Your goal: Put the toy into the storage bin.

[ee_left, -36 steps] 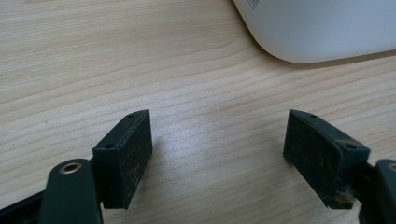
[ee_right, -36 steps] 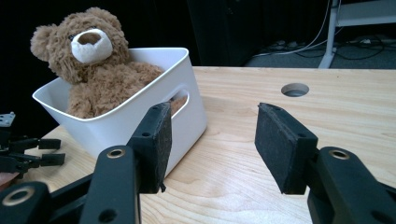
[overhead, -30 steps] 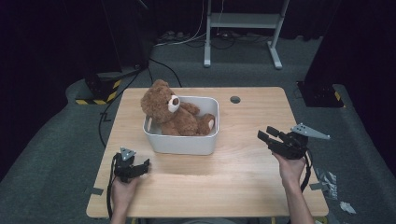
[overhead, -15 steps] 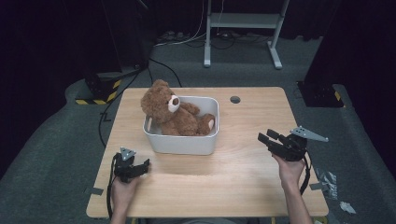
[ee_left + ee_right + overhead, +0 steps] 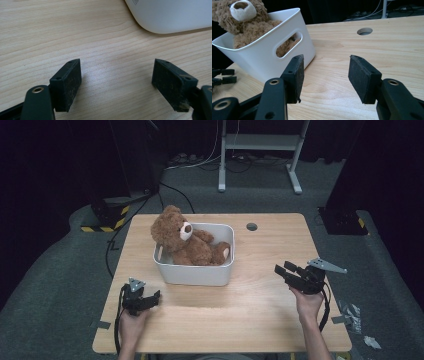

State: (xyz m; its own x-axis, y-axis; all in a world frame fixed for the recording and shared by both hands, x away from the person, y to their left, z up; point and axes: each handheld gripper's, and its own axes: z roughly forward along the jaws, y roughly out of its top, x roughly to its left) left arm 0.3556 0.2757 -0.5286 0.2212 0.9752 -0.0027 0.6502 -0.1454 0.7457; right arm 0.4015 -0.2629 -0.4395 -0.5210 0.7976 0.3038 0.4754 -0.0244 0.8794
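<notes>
bear (image 5: 186,240) sitting in white bin (image 5: 195,272), mid-bench (image 5: 260,310) | left tool (image 5: 116,82) resting low by bin's near-left corner, jaws gaping wide, gripping nothing | right tool (image 5: 324,75) hovering right of bin, pointing at it, jaws standing apart, gripping nothing

A lab or recording studio: a lone wooden bench (image 5: 260,305) stands on grey carpet (image 5: 55,300) with black drapes (image 5: 55,165) behind, cables (image 5: 200,162) trailing over the floor, a metal stand (image 5: 260,142) and hazard-striped tape (image 5: 107,220).
</notes>
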